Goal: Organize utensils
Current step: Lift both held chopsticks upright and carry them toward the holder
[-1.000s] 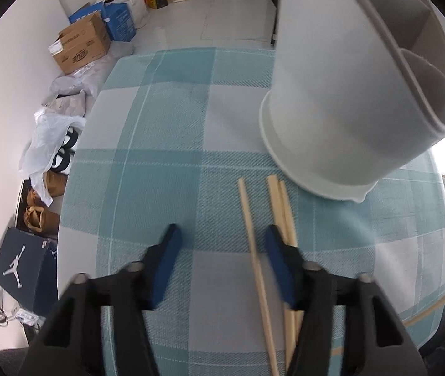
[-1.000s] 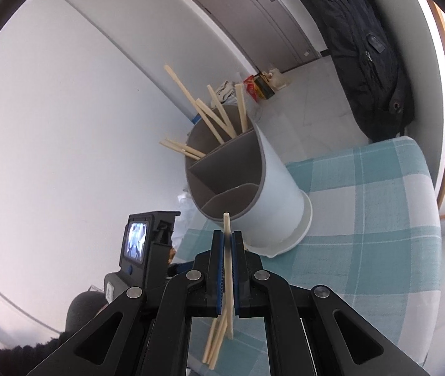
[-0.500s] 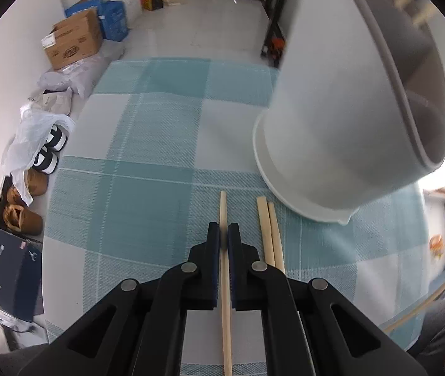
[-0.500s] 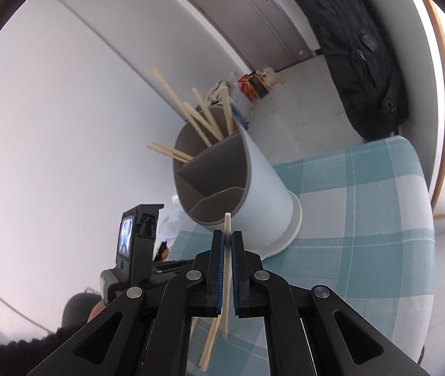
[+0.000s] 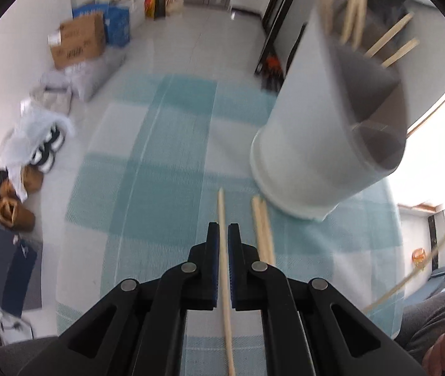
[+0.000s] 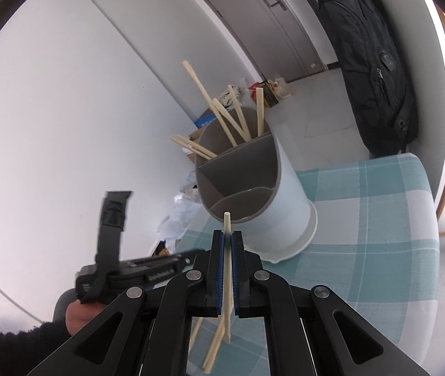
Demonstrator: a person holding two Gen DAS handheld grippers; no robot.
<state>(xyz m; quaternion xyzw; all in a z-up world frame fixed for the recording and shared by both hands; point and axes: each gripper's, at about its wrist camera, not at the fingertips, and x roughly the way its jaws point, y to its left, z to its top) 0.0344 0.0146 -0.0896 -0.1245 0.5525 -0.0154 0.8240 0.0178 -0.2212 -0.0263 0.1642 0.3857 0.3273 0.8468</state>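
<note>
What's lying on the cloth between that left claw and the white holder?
Two loose chopsticks lie side by side between the left gripper and holder, seen in the left wrist view.

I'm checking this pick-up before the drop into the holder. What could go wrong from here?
The left gripper pinches one chopstick with a long end trailing behind, so it may swing and knock the two chopsticks on the cloth. The right gripper holds another near the holder's rim; it could catch there.
</note>
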